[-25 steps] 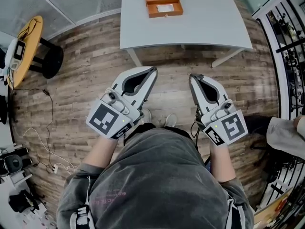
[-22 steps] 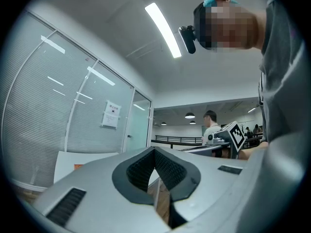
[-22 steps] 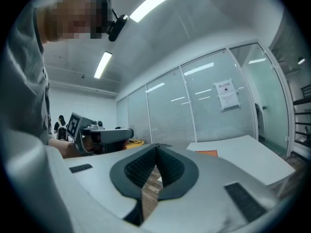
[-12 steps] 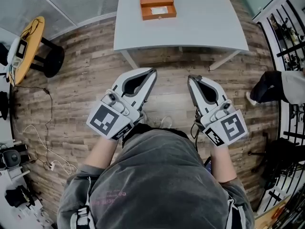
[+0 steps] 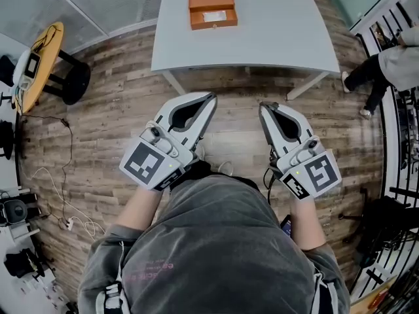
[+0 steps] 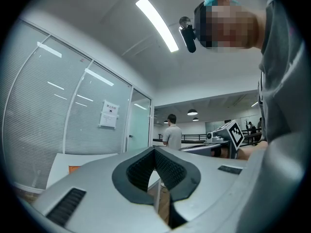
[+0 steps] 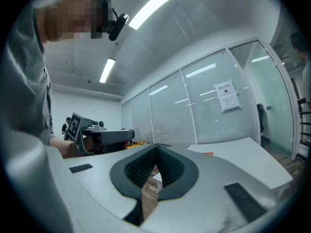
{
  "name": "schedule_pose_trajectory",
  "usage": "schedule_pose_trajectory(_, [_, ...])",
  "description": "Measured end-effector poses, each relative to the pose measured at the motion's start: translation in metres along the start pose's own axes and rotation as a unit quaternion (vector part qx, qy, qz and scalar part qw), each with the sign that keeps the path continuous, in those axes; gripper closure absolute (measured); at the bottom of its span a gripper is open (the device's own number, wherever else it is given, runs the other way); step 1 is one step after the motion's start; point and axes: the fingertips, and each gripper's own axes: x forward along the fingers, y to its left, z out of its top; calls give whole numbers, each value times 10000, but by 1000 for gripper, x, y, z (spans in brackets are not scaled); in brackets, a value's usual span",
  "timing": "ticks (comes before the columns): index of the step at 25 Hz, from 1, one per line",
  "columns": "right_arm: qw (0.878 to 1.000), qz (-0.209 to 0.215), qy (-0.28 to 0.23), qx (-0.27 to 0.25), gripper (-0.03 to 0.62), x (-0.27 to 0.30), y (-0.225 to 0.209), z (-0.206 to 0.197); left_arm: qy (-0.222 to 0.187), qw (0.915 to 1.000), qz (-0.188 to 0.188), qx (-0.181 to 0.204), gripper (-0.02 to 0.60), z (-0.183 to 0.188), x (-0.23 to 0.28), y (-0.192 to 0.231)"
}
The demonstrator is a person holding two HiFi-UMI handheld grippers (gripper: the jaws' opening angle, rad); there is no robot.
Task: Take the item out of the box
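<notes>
An open orange box (image 5: pixel 212 8) with a white item (image 5: pixel 214 16) inside lies on the far part of the white table (image 5: pixel 275 38). My left gripper (image 5: pixel 211 97) and right gripper (image 5: pixel 264 106) are held side by side in front of my body, over the wooden floor and well short of the table. Both are shut with nothing between the jaws. In the left gripper view a sliver of the orange box (image 6: pixel 74 168) shows at the left, and the jaw tips (image 6: pixel 155 151) meet. In the right gripper view the jaw tips (image 7: pixel 156 148) also meet.
A round yellow side table (image 5: pixel 39 64) with devices stands at the left, with cables on the floor below it. A black railing (image 5: pixel 399 110) runs along the right, and a person (image 5: pixel 386 64) walks beside it. Another person (image 6: pixel 171 135) stands far off.
The table and the box have shifted slightly left and up in the head view. The person at the right has walked further up along the railing. Both grippers stay shut.
</notes>
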Motion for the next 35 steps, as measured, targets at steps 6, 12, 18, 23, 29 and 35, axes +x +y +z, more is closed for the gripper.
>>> schedule_pose_trajectory(6, [10000,40,-24,10,590,4,-8,-3,-58,10000,6,18,580,0,9,5])
schedule_pose_trajectory(12, [10000,-10,8,-20,589,20,-27,-1,-70,10000,40,-57,580,-6,22,27])
schedule_pose_trajectory(18, [9999,0,103,21,589,54,-49,-6,-37,9998,98,-153,580,-15,42,67])
schedule_pose_trajectory(23, [9997,-39,205,94,589,92,-75,-9,26,9997,41,-254,580,-23,66,109])
schedule_pose_trajectory(29, [9991,-114,351,218,589,141,-100,-12,43,9991,-51,-418,580,-26,89,162])
schedule_pose_trajectory(35, [9981,-232,475,312,589,185,-123,-15,233,9984,-105,-496,580,-38,108,212])
